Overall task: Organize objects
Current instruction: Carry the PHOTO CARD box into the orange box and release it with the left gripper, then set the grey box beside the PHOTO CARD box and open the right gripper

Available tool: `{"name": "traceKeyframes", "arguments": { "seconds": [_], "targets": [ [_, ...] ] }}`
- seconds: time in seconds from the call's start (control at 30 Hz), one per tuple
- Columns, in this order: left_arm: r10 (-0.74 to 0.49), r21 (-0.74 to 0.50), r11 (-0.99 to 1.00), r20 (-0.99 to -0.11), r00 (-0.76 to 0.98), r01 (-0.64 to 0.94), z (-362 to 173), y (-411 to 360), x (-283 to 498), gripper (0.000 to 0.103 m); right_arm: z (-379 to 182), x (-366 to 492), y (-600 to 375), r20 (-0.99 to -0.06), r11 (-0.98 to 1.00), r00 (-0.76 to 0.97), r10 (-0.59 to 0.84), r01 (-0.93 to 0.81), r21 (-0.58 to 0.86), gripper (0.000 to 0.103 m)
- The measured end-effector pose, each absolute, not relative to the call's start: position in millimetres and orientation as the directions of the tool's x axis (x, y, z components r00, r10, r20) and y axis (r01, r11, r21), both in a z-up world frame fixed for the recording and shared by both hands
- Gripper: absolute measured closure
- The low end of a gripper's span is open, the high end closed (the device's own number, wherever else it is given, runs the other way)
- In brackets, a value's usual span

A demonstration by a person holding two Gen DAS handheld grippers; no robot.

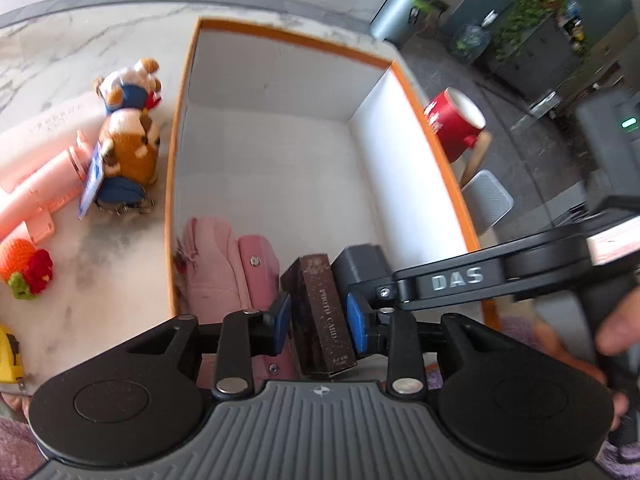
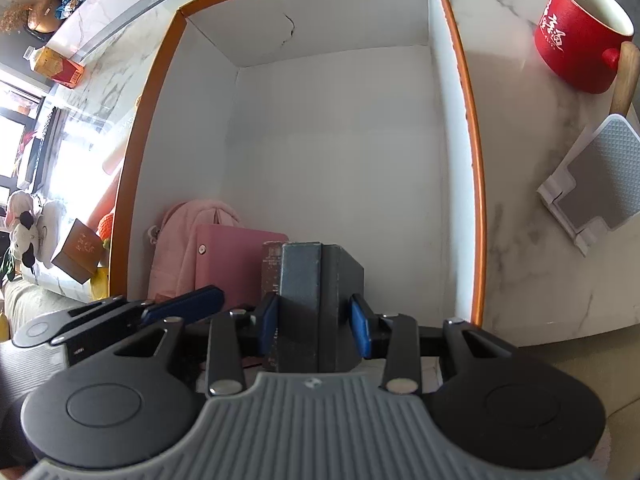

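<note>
Found the brown card box (image 1: 320,316) standing up inside the big white box (image 1: 280,36) with the orange rim, by its near wall. Saw the left gripper (image 1: 319,322) around it, blue pads a little apart, not squeezing. Spotted a dark grey box (image 2: 304,292) right beside the card box, also at the near wall, pinched tight by the right gripper (image 2: 316,324). Noticed a pink case (image 1: 260,264) and a soft pink pouch (image 1: 212,264) on the card box's other side, in the big box's near corner. Saw a red mug (image 1: 452,128) and a white stand (image 1: 488,196) outside the big box on one side, two plush bears (image 1: 128,132) and a knitted orange toy (image 1: 24,264) outside on the other.
</note>
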State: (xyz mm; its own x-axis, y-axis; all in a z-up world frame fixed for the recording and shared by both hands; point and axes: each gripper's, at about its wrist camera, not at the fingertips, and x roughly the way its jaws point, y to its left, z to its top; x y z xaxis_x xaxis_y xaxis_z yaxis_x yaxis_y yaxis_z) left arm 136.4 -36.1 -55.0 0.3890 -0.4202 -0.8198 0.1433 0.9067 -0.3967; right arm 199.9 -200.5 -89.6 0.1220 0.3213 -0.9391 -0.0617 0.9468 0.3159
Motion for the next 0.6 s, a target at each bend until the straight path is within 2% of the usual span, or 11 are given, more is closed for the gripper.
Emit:
{"name": "traceKeyframes", "arguments": {
  "seconds": [0.17,0.23,0.4,0.47,0.6],
  "targets": [
    [-0.394,-0.375,0.915,-0.750,0.531,0.148,-31.0,-8.4,118.8,0.054,-96.9,199.8,-197.2,-0.940,0.947,0.115,0.321,-0.066,0.315,0.063],
    [-0.355,-0.351,0.929,-0.755,0.551,0.118,-30.5,-3.3,121.1,0.053,-100.0,198.7,-198.3,-0.936,0.942,0.104,0.335,-0.051,0.332,0.063],
    [-0.336,-0.360,0.931,-0.797,0.502,0.051,-44.3,9.8,128.4,0.055,-102.3,196.4,-199.2,-0.925,0.933,0.116,0.361,-0.054,0.357,0.063],
    [-0.359,-0.378,0.924,-0.795,0.489,0.063,-47.8,10.4,127.9,0.060,-103.1,195.6,-198.4,-0.906,0.912,0.103,0.409,-0.056,0.406,0.064],
    [-0.351,-0.363,0.929,-0.798,0.491,0.075,-47.4,7.6,125.2,0.060,-106.8,195.6,-192.6,-0.915,0.919,0.090,0.394,-0.051,0.391,0.063]
  ]
}}
